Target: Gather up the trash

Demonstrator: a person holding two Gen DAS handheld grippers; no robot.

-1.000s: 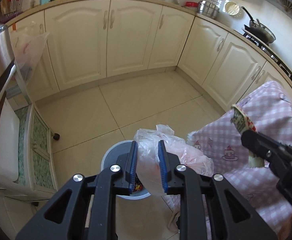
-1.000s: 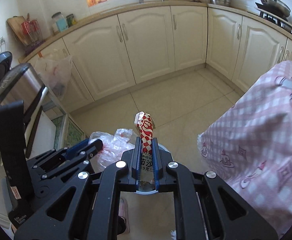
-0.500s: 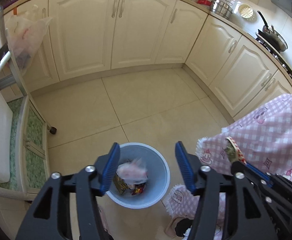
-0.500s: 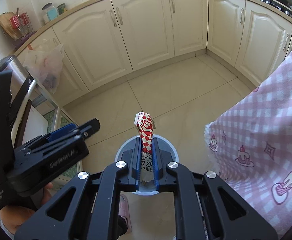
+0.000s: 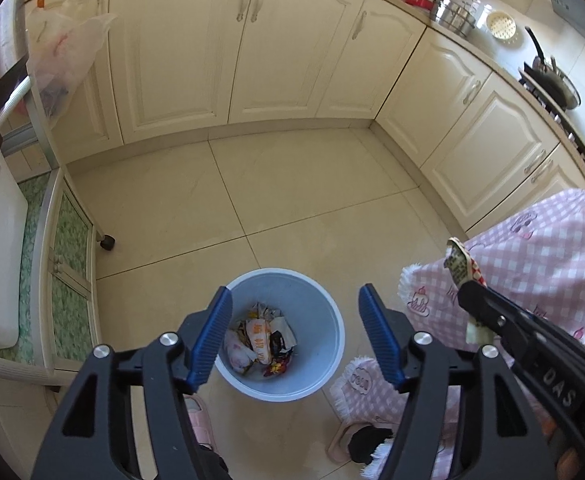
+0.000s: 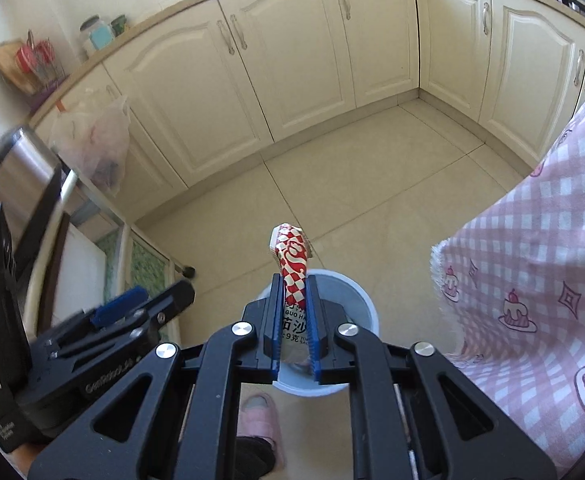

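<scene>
A light blue bin (image 5: 320, 320) stands on the tiled floor with wrappers and a crumpled plastic bag (image 5: 238, 350) inside. My left gripper (image 5: 294, 291) hangs above it, its jaws opening with nothing between them. The left gripper (image 6: 160, 296) also shows at the left of the right wrist view. A red-and-white checked sauce packet (image 6: 292, 256) stands upright in my right gripper (image 6: 294, 280), over the bin (image 6: 352, 300). The right jaws are starting to open, but the pads still touch the packet. In the left wrist view the packet (image 5: 462, 264) sticks up at the right.
A pink checked tablecloth (image 5: 532, 260) hangs at the right, close to the bin. Cream cabinets (image 5: 292, 52) line the far walls. A plastic bag (image 5: 64, 56) hangs from a wheeled trolley (image 5: 108, 242) at the left. Pink slippers (image 6: 258, 420) lie near the bin.
My left gripper opened and let go of the clear plastic bag, which dropped into the bin. Both grippers sank toward the bin. The right one kept the packet.
</scene>
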